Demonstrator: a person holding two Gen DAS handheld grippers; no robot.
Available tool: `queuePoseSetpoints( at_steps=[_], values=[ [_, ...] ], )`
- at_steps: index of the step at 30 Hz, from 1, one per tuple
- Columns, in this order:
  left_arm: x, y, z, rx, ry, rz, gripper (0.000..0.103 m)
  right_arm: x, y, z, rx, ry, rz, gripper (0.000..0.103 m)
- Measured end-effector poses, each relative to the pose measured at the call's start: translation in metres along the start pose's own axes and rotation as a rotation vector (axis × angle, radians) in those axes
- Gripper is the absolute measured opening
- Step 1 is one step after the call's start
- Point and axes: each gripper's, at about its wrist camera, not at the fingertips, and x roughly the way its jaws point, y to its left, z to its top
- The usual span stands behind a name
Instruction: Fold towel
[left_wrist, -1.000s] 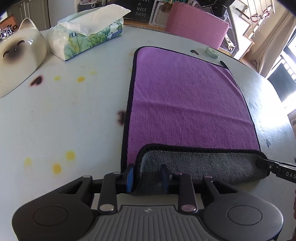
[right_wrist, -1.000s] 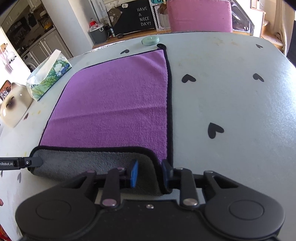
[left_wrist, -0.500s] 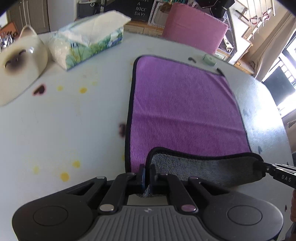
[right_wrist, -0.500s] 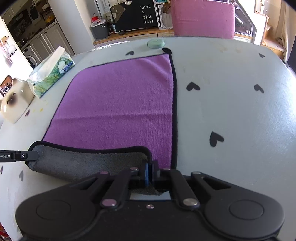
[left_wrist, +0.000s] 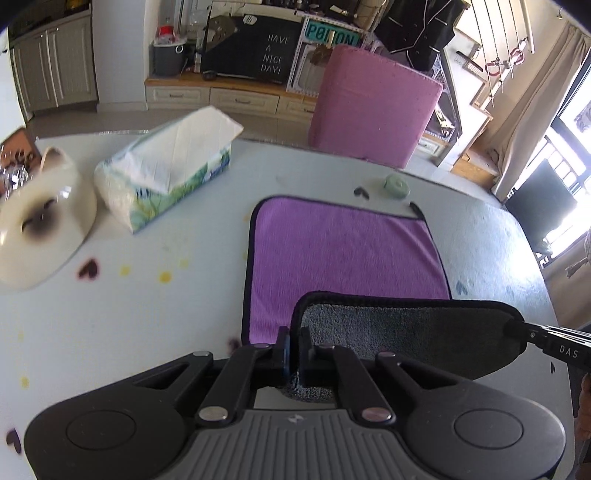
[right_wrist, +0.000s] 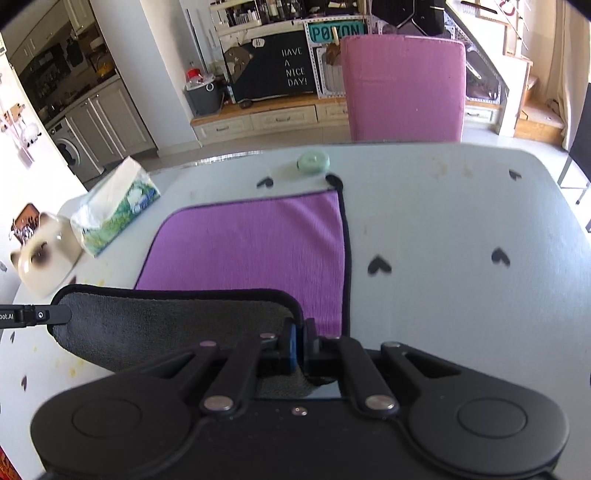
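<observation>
Towel (left_wrist: 343, 251): soft, light, drooping; lying on the table (left_wrist: 129, 325), near edge lifted.
Left tool (left_wrist: 293, 350): you're pinching the near-left corner.
Right tool (right_wrist: 301, 345): you're clamping the near-right corner.

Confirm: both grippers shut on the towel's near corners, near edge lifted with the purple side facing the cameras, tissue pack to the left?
One thing is off: the lifted edge of the towel shows its grey underside, not purple, clear in the left wrist view. The rest holds: left gripper and right gripper shut on the near corners, tissue pack to the left.
</observation>
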Motion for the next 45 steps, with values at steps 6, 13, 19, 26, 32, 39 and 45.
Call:
queuePoseSetpoints(
  at_steps=[6,13,19,26,32,39,45],
  values=[
    [0.012,-0.001,0.027,0.013,-0.015,0.017,0.004,0.010,0.003,0.029,-0.008,-0.025,0.004,0.004],
    [0.033,-0.001,0.063,0.030,-0.048,0.021,0.004,0.032,0.004,0.061,-0.043,-0.052,-0.007,0.004],
    [0.052,-0.001,0.091,0.028,-0.068,0.018,0.004,0.049,0.002,0.085,-0.047,-0.071,-0.023,0.004],
    [0.073,-0.007,0.116,0.056,-0.077,0.041,0.004,0.064,-0.004,0.108,-0.031,-0.086,-0.036,0.004],
    [0.090,-0.014,0.134,0.094,-0.071,0.076,0.004,0.078,-0.004,0.124,-0.032,-0.085,-0.052,0.004],
    [0.112,-0.018,0.140,0.120,-0.042,0.101,0.005,0.098,0.002,0.136,-0.028,-0.064,-0.051,0.004],
    [0.141,-0.015,0.138,0.135,-0.002,0.138,0.005,0.121,0.008,0.137,-0.045,-0.040,-0.073,0.004]
  ],
)
